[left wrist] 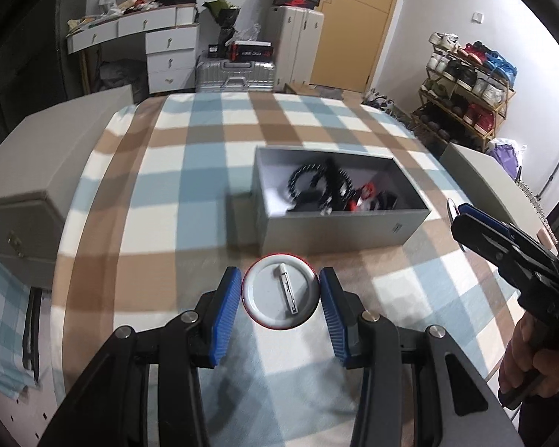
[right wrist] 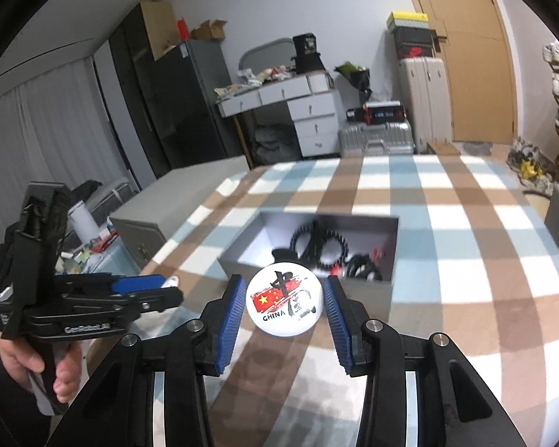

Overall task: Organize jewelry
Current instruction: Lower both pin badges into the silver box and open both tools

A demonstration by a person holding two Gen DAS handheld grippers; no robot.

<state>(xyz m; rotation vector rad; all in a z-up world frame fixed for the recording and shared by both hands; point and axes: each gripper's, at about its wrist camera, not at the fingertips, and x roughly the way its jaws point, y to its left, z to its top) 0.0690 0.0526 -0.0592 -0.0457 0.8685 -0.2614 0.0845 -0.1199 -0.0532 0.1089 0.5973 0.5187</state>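
My left gripper is shut on a round pin badge, its white back and metal pin facing me, held above the checked bedspread. My right gripper is shut on a second round badge with a red flag and "CHINA" printed on it. An open grey box sits just beyond both grippers; it also shows in the right wrist view. Inside it lie black bead bracelets and red and black pieces. The right gripper shows at the right edge of the left wrist view.
A closed grey case stands at the left of the bed. The grey box lid lies at the right. Desk, suitcases, door and shoe rack line the far wall.
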